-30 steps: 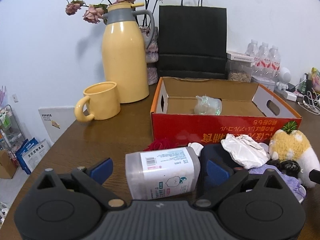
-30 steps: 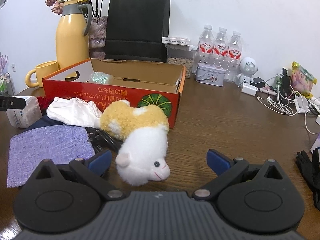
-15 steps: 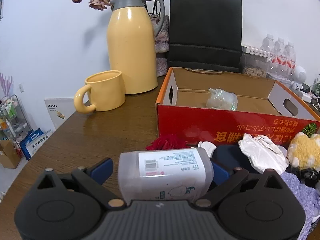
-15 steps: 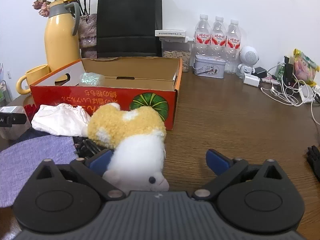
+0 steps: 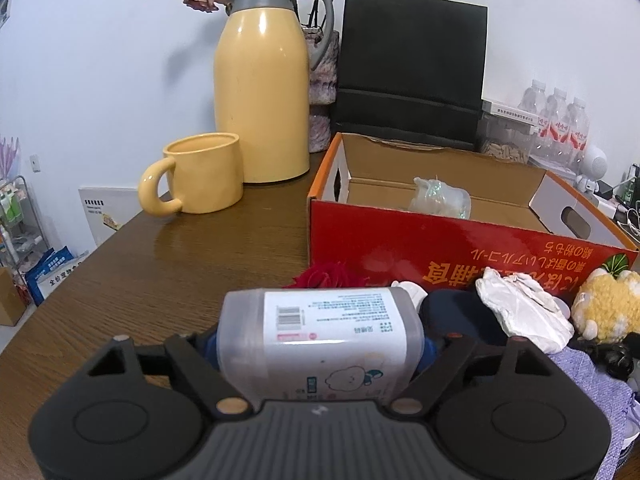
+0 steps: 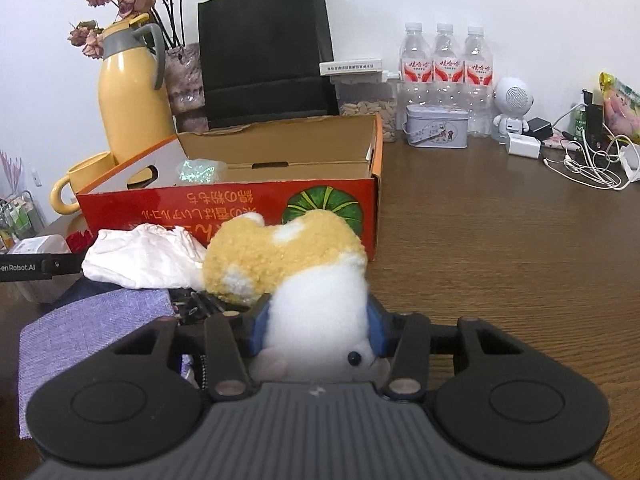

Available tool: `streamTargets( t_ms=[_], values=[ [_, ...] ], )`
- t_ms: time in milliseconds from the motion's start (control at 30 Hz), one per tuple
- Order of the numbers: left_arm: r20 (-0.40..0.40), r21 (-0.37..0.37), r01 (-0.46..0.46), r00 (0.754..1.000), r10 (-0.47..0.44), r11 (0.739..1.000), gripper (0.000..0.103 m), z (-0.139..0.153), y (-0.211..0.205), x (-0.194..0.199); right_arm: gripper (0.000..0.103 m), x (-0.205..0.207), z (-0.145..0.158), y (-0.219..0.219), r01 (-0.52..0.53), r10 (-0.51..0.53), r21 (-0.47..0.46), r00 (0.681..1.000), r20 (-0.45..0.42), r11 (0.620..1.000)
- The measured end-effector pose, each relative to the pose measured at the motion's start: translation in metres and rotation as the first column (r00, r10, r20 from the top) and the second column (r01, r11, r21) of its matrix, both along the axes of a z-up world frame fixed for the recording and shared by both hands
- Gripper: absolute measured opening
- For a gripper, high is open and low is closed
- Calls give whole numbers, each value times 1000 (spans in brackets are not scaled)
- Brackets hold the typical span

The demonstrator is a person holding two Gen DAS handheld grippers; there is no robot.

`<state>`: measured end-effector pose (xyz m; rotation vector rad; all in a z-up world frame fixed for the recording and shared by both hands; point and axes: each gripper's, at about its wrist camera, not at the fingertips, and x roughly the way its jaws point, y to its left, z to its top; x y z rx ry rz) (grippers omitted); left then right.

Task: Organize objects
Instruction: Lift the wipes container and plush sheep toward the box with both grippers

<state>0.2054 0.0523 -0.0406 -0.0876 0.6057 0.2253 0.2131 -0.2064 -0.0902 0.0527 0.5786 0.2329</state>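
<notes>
Table (image 6: pixel 500 240): brown wood, it carries everything I have to sort.
Cardboard box (image 6: pixel 240 208): red-fronted, open-topped, just behind the pile; I judge it the bin for the loose things. One crinkly clear wrapper (image 5: pixel 440 200) lies inside.
Plastic canister (image 5: pixel 320 336): lying on its side with the label up, between the jaws of my left gripper (image 5: pixel 320 354). The jaws are closing and the blue pads sit against both ends. I judge it stiff, smooth and rather slippery, light unless full; an end-to-end hold should serve if I keep it level.
Plush toy (image 6: pixel 296 268): yellow back, white head, lying in front of the box beside a white cloth (image 6: pixel 140 258). My right gripper (image 6: pixel 316 326) is closing on the white head, pads pressing into the fur. Soft, light and unbreakable, I judge; it squashes, so the body may droop.
Purple cloth (image 6: pixel 88 320): flat, left of the toy, untouched.
</notes>
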Motion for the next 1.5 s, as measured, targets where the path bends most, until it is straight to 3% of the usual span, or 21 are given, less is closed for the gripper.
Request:
streamTargets(
  t_ms=[467,833,1500],
  values=[
    [90,-2,-11,996,11,1000,84,11,1,-20,46,-22,10,-10,55,-60,52,992,107,997],
    [141,24,32,989,-35,999,84,41,-9,-23,46,-26,32,-2,41,-46,33,985,165,999],
    [201,51,115,972,-123,992,84,96,-47,32,47,35,77,35,-18,13,25,982,188,1000]
  ],
)
